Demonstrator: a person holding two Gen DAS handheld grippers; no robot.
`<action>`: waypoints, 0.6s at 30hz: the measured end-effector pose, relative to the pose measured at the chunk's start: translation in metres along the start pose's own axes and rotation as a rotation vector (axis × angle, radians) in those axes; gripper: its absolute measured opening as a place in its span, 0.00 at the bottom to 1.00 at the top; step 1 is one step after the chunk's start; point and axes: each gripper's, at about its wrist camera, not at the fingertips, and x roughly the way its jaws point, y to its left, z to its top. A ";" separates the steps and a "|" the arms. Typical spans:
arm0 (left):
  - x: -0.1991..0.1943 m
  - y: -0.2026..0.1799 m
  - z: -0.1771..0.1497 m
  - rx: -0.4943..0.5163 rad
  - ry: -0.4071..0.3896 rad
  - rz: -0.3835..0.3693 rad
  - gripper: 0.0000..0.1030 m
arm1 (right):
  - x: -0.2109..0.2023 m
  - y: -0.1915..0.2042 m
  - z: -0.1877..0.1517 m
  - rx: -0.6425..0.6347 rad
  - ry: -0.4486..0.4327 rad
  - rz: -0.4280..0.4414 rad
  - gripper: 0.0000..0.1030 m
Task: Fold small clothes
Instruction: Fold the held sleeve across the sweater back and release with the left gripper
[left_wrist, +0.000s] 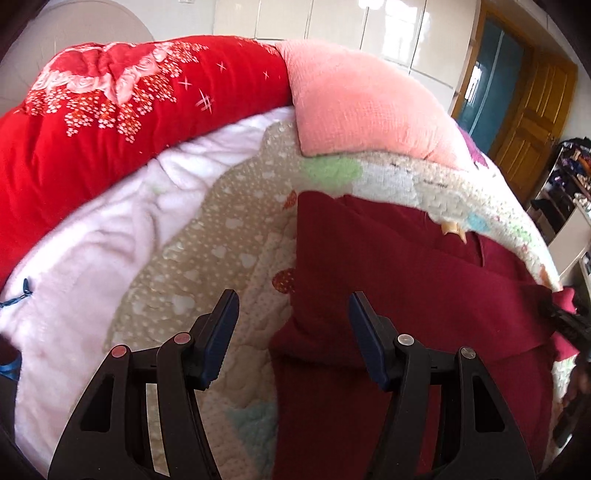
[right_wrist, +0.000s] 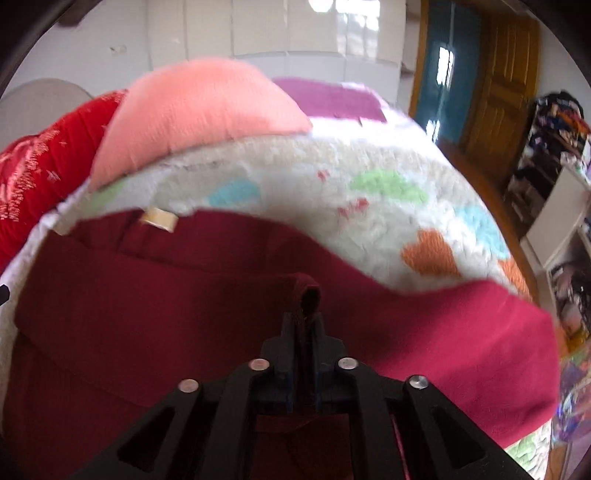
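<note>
Risk here comes mostly from the small grip of the right gripper (right_wrist: 303, 325): its jaws are closed on only a narrow pinch of the garment (right_wrist: 184, 314), a little rolled edge that sticks up between the fingertips, so the cloth may slide out if it is pulled fast or far. The garment, dark red, lies spread on the blanket (right_wrist: 332, 199), below the pink pillow (right_wrist: 199, 110) and to the right of the red quilt (left_wrist: 110, 118). The left gripper (left_wrist: 291, 332) is wide open and holds nothing; it hovers over the garment's left edge, one finger above the blanket and the other above the cloth. If it closes from there, I think it could catch the fluffy blanket together with the garment and drag both. With one side held and the other free, the fold may also come out crooked or bunched.
</note>
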 end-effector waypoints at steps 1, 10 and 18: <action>0.002 -0.002 0.000 0.006 0.003 0.001 0.60 | -0.003 -0.005 -0.003 0.020 -0.007 -0.003 0.25; 0.030 -0.014 -0.004 0.020 0.063 0.026 0.60 | -0.041 -0.017 -0.005 0.048 -0.104 0.075 0.27; 0.040 -0.010 -0.009 -0.011 0.087 0.028 0.64 | 0.003 -0.012 -0.014 0.046 -0.004 0.039 0.24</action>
